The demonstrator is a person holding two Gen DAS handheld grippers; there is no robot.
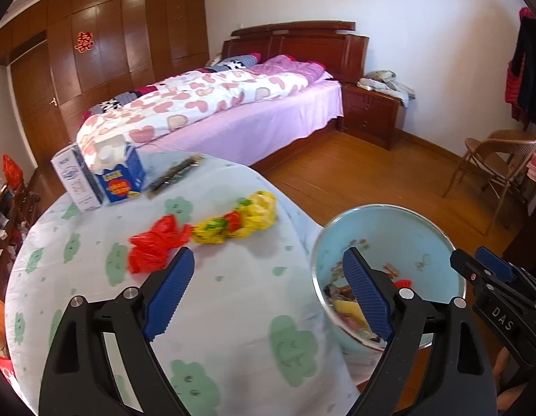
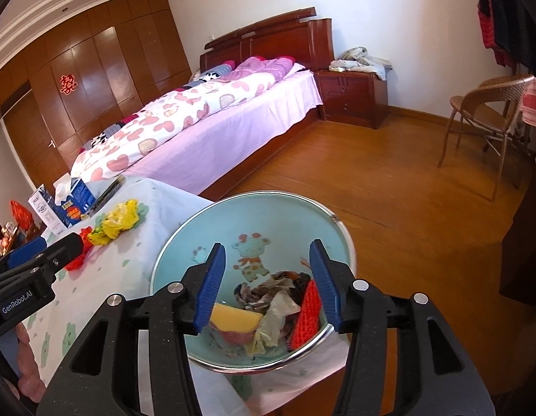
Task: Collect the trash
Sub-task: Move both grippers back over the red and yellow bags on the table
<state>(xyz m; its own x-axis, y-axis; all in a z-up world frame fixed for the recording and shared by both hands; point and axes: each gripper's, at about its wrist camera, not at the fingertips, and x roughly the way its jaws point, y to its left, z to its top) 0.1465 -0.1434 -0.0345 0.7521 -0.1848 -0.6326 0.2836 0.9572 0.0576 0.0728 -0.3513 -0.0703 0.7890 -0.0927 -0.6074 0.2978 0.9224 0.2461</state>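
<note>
Trash (image 2: 274, 308) fills the basin (image 2: 184, 239) at lower centre; right tongs (image 2: 268, 287) part-open above it, empty; left tongs (image 1: 268, 294) wide, empty, over the bench (image 1: 216, 294).

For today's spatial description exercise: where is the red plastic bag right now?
In the left wrist view, the red plastic bag lies on the table left of centre, beside the yellow bag, just beyond the left gripper.

left wrist view: rides on the left tongs (image 1: 268, 291), looking forward and down along both fingers, close above the tabletop (image 1: 233, 294), the basin (image 1: 382, 228) at its right.
right wrist view: rides on the right tongs (image 2: 268, 284), tilted down, close over the basin (image 2: 268, 215) at the tabletop (image 2: 136, 263) edge.
shared: tabletop, basin, bed (image 1: 233, 121), wardrobe (image 1: 105, 41), chair (image 1: 493, 159).
cross-sight: each view catches the other tongs at its edge.
</note>
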